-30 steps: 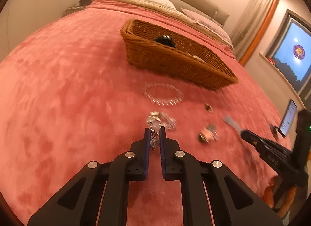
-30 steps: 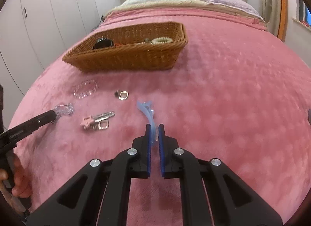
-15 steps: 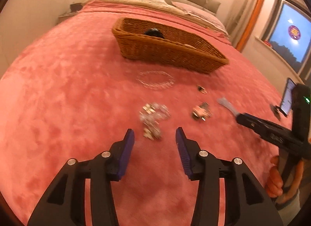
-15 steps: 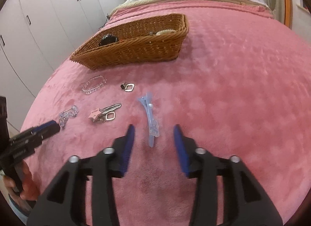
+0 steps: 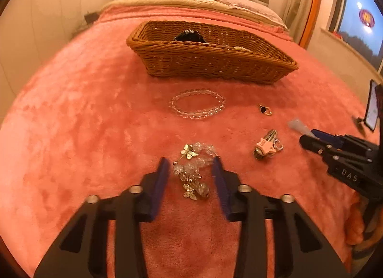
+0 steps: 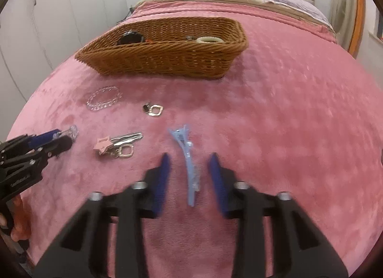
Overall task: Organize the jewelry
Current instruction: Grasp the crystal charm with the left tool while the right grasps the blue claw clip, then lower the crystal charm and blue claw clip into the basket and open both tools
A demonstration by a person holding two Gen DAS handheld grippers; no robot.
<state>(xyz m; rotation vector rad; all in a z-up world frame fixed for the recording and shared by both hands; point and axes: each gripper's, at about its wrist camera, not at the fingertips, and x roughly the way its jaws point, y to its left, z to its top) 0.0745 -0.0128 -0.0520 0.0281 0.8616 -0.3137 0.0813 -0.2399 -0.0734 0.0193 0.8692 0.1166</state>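
Heads up, both your claws are spread right now with nothing pinched, and the jaws have just been closing in. Your left claw [image 5: 190, 170] straddles the clear crystal bead bracelet with little gold butterfly charms [image 5: 192, 172], which lies bunched on the pink plush bedspread [image 5: 83, 115], not touching either pad as far as I can tell. Your right claw [image 6: 189, 170] brackets the long pale blue plastic hair clip [image 6: 188, 163], lying flat between the pads. Risk on the left: the bracelet is a loose heap, so you could nip one bead or charm and the rest dangles, swings and slips out on the way to the brown woven wicker basket [image 5: 215, 62]. On the right, the clip is thin and sits low in the fuzz, so the pads may close above it or pinch blanket pile instead. It also lies slightly angled, so an off-centre squeeze could pivot it out sideways.
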